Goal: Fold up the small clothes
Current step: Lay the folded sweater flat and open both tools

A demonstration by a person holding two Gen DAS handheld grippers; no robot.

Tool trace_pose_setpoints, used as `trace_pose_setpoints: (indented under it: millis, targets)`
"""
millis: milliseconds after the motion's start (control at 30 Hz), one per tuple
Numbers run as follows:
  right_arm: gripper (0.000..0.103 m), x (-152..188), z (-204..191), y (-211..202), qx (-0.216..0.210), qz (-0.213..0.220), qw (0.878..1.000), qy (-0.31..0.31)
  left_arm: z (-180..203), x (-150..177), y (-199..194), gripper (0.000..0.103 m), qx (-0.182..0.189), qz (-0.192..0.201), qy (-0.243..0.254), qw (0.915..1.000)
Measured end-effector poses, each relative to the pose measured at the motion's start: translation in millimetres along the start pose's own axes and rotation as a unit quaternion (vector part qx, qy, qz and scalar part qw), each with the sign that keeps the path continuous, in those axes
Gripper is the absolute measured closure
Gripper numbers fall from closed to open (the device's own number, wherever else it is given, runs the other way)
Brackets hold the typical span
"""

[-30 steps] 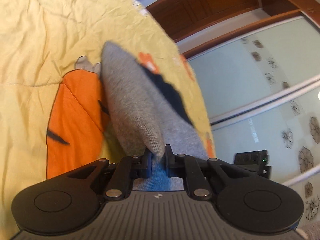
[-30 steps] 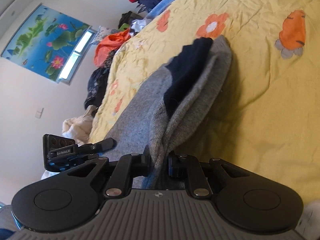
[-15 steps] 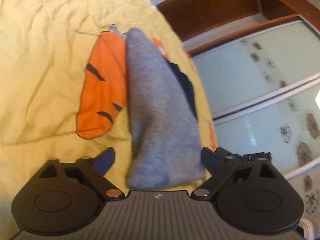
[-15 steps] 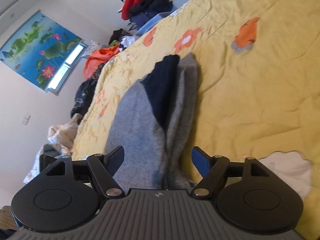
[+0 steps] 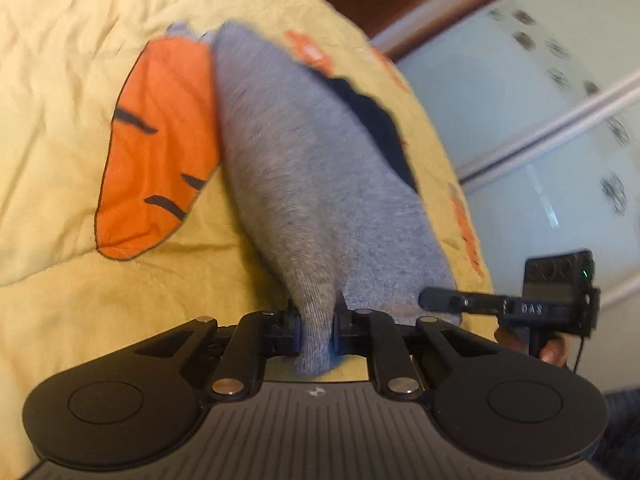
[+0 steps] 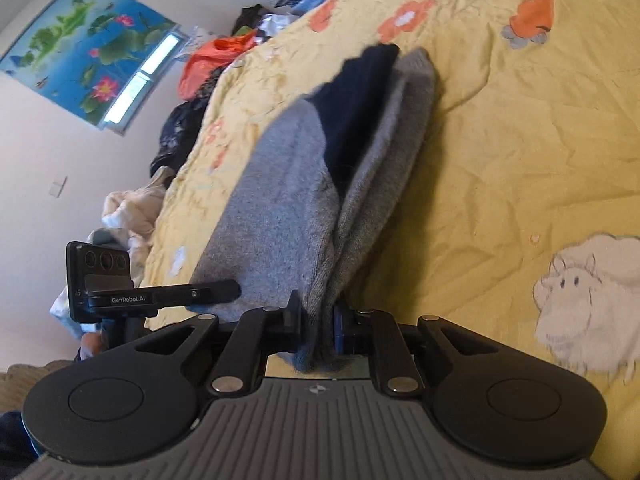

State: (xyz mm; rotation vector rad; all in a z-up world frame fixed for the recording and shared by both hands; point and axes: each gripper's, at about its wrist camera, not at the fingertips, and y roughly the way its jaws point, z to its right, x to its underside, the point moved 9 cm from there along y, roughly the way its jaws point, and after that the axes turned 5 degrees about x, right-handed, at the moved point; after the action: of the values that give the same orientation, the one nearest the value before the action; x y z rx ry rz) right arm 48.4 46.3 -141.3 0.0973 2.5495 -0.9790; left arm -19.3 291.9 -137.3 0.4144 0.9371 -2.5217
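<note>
Left wrist: left gripper [image 5: 316,330] and right gripper [image 6: 318,332] each pinch the sock [image 5: 312,184] edge ahead — thin bite, uneven pulling could slip it and skew the fold.

- The grey sock [image 5: 312,184] is soft knitted cloth, a little fuzzy.
- The bed sheet [image 6: 520,152] is matt, wrinkled cotton-like cloth.
- The right gripper [image 6: 316,328] is matt black plastic with shiny metal screws.

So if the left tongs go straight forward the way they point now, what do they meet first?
The grey sock itself: the left tongs are already shut on its near end, and the sock stretches straight ahead. Past its far tip lies the yellow bedsheet, though depth there is hard to judge.
</note>
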Motion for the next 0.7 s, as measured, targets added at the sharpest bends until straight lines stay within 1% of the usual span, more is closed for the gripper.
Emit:
trace_pose_setpoints:
  millis: [67,100,133,167,200,233,267,300,333,367,400,433,467,500,533,567,600,633,667,700]
  targets:
    - [0.082,13.3,1.6,-2.1,0.005,-0.011,1.0,-0.004,7.5,12.0,-7.1,0.091,0.005,-0.013,0.017,0.9998]
    - [0.082,19.7,5.8,1.0,0.013,-0.016,1.0,-0.003,5.0,18.4,-6.4,0.091,-0.009,-0.017,0.024,0.9995]
    - [0.079,25.4,11.4,6.3,0.024,-0.021,0.999,0.001,-2.1,23.7,-2.2,0.091,-0.028,-0.024,0.025,0.999]
    - [0.084,28.7,17.3,10.4,0.035,-0.019,0.999,0.006,-7.7,28.2,1.7,0.088,-0.036,-0.028,0.026,0.9986]
    - [0.075,27.5,19.4,7.6,0.027,-0.006,0.999,0.017,-9.5,27.8,1.7,0.088,-0.028,-0.02,0.022,0.9992]
    - [0.064,24.9,20.2,1.1,0.03,0.004,0.999,0.034,-9.3,25.2,-0.1,0.082,-0.028,-0.018,0.009,0.9994]
    - [0.061,19.0,20.1,-11.1,0.045,0.025,0.998,0.037,-8.3,23.5,-5.6,0.069,-0.042,-0.021,0.002,0.9989]
    - [0.06,10.3,16.1,-27.0,0.063,0.061,0.996,0.02,-4.3,21.5,-16.8,0.061,-0.074,-0.017,0.012,0.9971]
    - [0.058,-0.2,9.4,-42.1,0.083,0.096,0.992,-0.006,3.8,15.1,-28.5,0.038,-0.112,0.0,0.045,0.9927]
    - [0.057,-12.5,0.6,-52.2,0.101,0.128,0.986,-0.031,16.5,5.9,-40.9,0.012,-0.155,0.035,0.101,0.9821]
    - [0.055,-27.9,-9.5,-55.7,0.116,0.152,0.981,-0.045,32.4,-6.1,-48.6,0.005,-0.196,0.08,0.166,0.9633]
    - [0.052,-43.4,-20.2,-53.7,0.124,0.17,0.976,-0.054,47.9,-18.2,-48.8,0.003,-0.229,0.118,0.22,0.9411]
    - [0.05,-60.3,-30.8,-47.1,0.129,0.189,0.971,-0.063,65.2,-31.0,-40.4,0.003,-0.247,0.143,0.265,0.9211]
    - [0.046,-78.7,-38.6,-35.1,0.136,0.201,0.968,-0.07,79.6,-42.2,-24.9,0.003,-0.248,0.156,0.295,0.9096]
    - [0.045,-91.8,-46.0,-19.4,0.136,0.201,0.967,-0.078,88.4,-50.5,-7.4,0.003,-0.242,0.165,0.311,0.9042]
    - [0.046,-103.2,-48.4,-1.5,0.138,0.191,0.968,-0.087,91.4,-56.2,14.7,0.004,-0.236,0.162,0.317,0.9041]
    - [0.046,-116.0,-43.4,18.7,0.154,0.179,0.967,-0.092,86.0,-58.5,39.8,0.004,-0.231,0.137,0.31,0.9118]
    - [0.045,-124.9,-32.5,34.2,0.177,0.165,0.967,-0.085,80.8,-59.4,63.2,0.004,-0.23,0.111,0.297,0.9201]
    - [0.046,-128.5,-19.1,49.2,0.195,0.143,0.967,-0.077,70.9,-57.9,82.3,0.004,-0.234,0.089,0.288,0.9244]
    - [0.048,-127.7,-2.6,64.3,0.214,0.112,0.968,-0.072,58.6,-54.9,96.9,0.004,-0.246,0.072,0.28,0.925]
